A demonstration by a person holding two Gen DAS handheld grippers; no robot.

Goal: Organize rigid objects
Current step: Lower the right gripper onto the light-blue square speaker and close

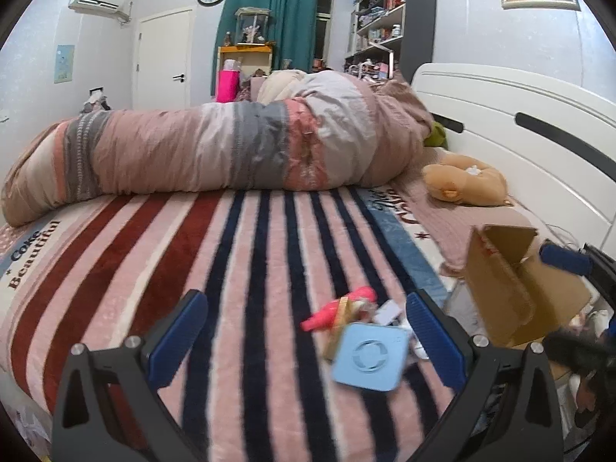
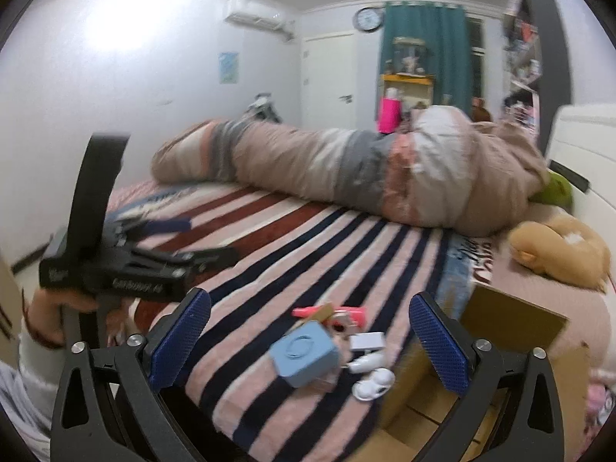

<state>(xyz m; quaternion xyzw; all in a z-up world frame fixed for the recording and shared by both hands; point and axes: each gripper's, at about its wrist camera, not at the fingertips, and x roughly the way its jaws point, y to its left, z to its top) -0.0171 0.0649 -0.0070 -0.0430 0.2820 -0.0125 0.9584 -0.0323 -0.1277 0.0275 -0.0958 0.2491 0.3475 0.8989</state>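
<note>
Wide-open, empty right tool (image 2: 310, 340) and left tool (image 1: 306, 331) over unsorted blue box (image 2: 304, 356), pink toy (image 2: 327, 313), white earbuds (image 2: 373, 383) on bed (image 2: 269, 238); cardboard box (image 2: 512, 323) apparently unfilled.

The bed's blanket (image 1: 238, 254) runs in pink, dark red and navy stripes, and the rolled quilt (image 1: 231, 146) behind it is banded in beige, grey, white and salmon. A pale blue square box (image 1: 369, 358) lies beside a neon pink toy (image 1: 338, 308), small white pieces (image 2: 369, 369) and a brown cardboard box (image 1: 512, 288); each hand-held gripper has blue textured pads (image 2: 439, 342) on black arms
</note>
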